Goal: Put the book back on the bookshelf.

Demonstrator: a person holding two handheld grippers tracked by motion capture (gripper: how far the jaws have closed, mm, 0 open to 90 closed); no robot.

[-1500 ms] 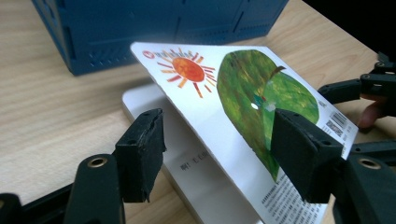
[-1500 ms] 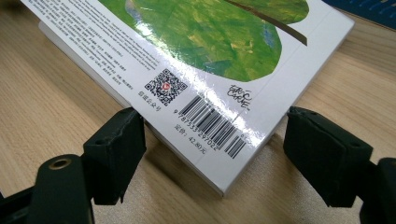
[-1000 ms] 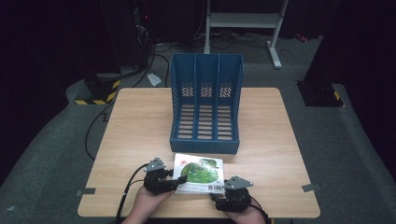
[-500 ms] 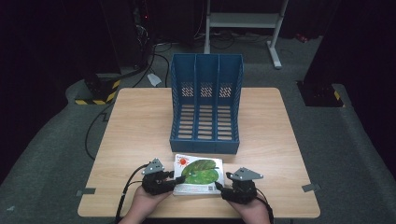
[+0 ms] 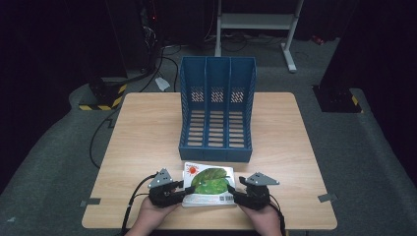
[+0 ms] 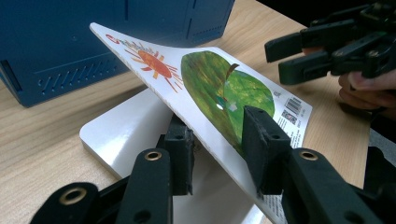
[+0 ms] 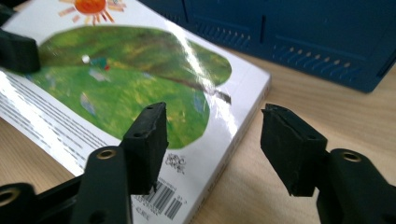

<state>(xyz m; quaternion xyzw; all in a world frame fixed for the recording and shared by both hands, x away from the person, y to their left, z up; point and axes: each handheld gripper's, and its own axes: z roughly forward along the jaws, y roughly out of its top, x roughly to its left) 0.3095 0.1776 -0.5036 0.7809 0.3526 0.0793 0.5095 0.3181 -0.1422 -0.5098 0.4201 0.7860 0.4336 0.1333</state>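
Both hands come in over the table's near edge, palms cupped under their tools, wrists low and close to the wood. The left gripper (image 5: 183, 189) points toward the table's right side and pinches the raised back cover (image 6: 205, 84) of the picture book (image 5: 209, 184), one jaw under the cover and one on top of it, so the cover tilts up off the white pages (image 6: 126, 133) below. The right gripper (image 5: 233, 192) sits at the book's other side, aimed back toward the left one; its jaws stand apart with nothing between them, one over the glossy cover near the barcode (image 7: 161, 203), the other over bare wood just beside the spine.

The book lies near the middle of the table's near edge, just in front of the blue file rack (image 5: 217, 110), which stands in the centre of the table (image 5: 142, 132) with three slotted compartments. The tabletop is pale wood grain. Around it the room is dark: grey carpet, cables on the floor behind the far left corner, a black and yellow striped block (image 5: 101, 98), and a white metal frame (image 5: 255, 22) beyond the far edge.
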